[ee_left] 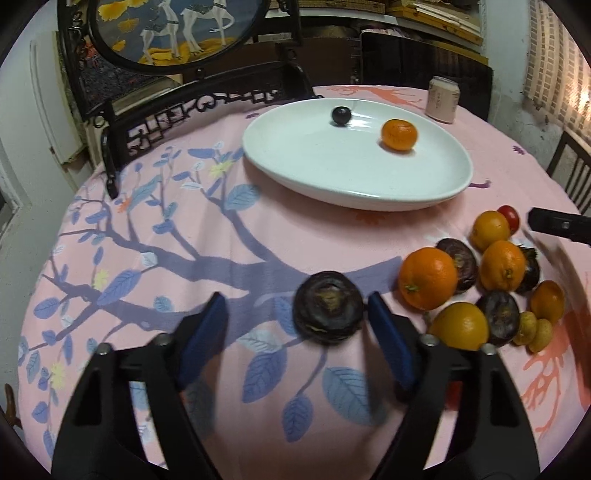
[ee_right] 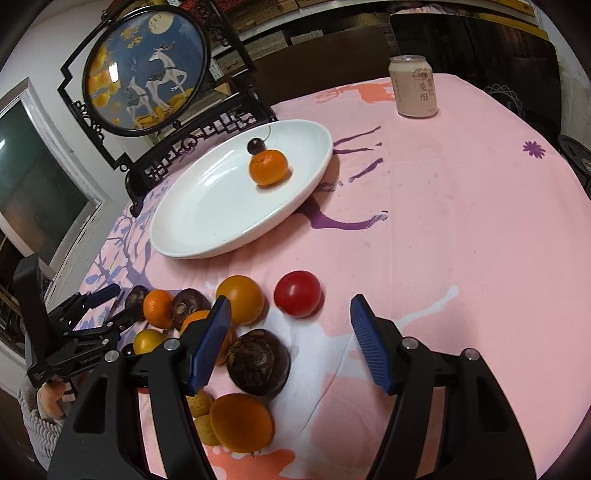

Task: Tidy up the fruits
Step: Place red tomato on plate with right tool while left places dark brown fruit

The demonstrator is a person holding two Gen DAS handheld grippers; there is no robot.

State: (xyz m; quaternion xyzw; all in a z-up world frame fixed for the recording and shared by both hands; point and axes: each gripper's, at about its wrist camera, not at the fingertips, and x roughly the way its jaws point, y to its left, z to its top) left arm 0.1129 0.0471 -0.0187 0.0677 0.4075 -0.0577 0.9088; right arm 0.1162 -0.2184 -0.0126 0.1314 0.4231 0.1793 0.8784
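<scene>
A white oval plate [ee_left: 332, 184] [ee_right: 207, 221] holds a mandarin [ee_left: 399, 134] [ee_right: 268, 170] and a dark cherry [ee_left: 341, 115] [ee_right: 255, 146]. My left gripper [ee_left: 295, 314] is open around a dark purple fruit [ee_left: 328, 312] lying on the tablecloth; the fruit sits nearer the right finger. A pile of oranges [ee_left: 427, 283], dark fruits and small yellow fruits lies to its right. My right gripper [ee_right: 290, 314] is open above the pile, near a red tomato [ee_right: 297, 293], an orange [ee_right: 240, 300] and a dark fruit [ee_right: 258, 363].
A pink drink can [ee_left: 442, 99] [ee_right: 413, 86] stands at the table's far side. A round deer screen on a black carved stand [ee_left: 162, 33] [ee_right: 144, 70] stands behind the plate. The table has a pink patterned cloth [ee_right: 461, 221].
</scene>
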